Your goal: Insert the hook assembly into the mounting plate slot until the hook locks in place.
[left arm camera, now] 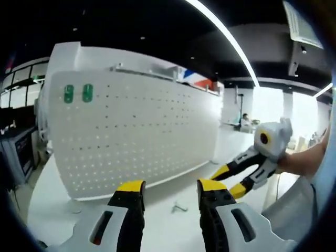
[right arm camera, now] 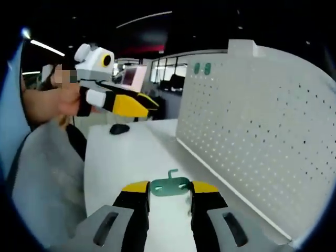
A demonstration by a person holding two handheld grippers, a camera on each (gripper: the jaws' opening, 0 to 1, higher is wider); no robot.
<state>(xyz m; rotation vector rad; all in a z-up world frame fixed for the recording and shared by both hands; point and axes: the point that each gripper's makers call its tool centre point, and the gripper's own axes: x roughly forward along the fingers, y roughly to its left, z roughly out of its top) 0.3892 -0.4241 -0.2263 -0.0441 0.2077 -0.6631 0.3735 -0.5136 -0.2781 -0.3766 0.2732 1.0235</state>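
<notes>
Hook assembly (left arm camera: 179, 208) lies on the white table (left arm camera: 47, 199) near the pegboard's (left arm camera: 136, 136) lower edge, beyond my left gripper (left arm camera: 171, 190), whose jaws stand apart and empty while my right gripper (left arm camera: 234, 181) reaches in from the right, held by my hand (left arm camera: 294, 163). In the right gripper view my right gripper (right arm camera: 169, 187) has its jaws pressed against both ends of the green hook plate (right arm camera: 169, 186); my left gripper (right arm camera: 149, 105) hovers high above the table's far edge, and two green hooks (right arm camera: 202, 68) sit near the pegboard's top corner.

Open office: ceiling strip lights (left arm camera: 226, 37), desks (left arm camera: 16, 144)
</notes>
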